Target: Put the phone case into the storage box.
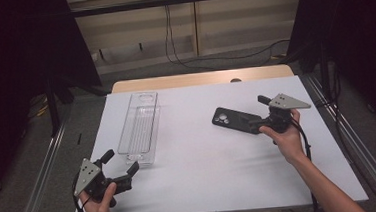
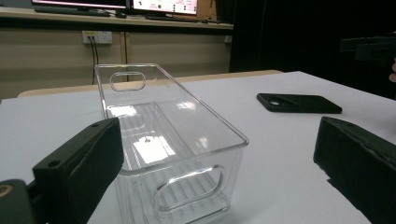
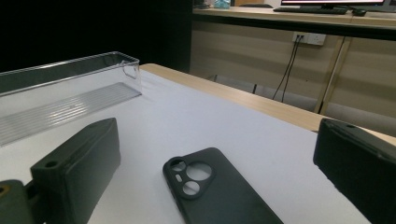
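Right tongs [image 1: 257, 115] gaping around the phone case [image 1: 232, 119] ready to grab it, left tongs [image 1: 122, 163] released, lined up on the clear bin [image 1: 140, 127].

We see a table [image 1: 221, 174] with a white top and a wooden far edge — on it lie a clear plastic bin [image 1: 140, 129], long and open, and, well apart, a black phone case [image 1: 233, 120] lying flat.
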Demonstrator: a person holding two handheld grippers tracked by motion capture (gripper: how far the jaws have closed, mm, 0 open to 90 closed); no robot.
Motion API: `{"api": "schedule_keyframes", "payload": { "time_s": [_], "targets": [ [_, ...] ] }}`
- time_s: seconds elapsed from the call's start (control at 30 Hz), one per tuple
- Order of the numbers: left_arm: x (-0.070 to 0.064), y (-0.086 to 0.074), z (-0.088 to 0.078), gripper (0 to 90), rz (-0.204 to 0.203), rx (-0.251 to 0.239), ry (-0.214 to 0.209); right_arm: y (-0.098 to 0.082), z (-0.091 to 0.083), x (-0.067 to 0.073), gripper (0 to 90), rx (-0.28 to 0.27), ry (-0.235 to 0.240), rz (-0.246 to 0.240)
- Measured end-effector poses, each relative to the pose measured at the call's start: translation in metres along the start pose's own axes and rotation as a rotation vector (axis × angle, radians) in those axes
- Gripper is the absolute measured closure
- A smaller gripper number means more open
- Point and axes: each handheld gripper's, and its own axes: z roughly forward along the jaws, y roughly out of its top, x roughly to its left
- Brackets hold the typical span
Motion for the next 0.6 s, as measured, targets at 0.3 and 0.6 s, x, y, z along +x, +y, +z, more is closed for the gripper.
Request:
{"api": "schedule_keyframes", "payload": {
  "time_s": [0.3, 0.6],
  "targets": [
    [0.002, 0.000, -0.001, 1.8, -0.004, -0.005, 0.000, 0.006, 0.018, -0.002, 0.7, 0.036, 0.006, -0.020],
    [0.002, 0.000, -0.001, 1.9, -0.003, -0.007, -0.003, 0.015, 0.034, -0.009, 0.5, 0.013, -0.017, -0.020]
  ]
}}
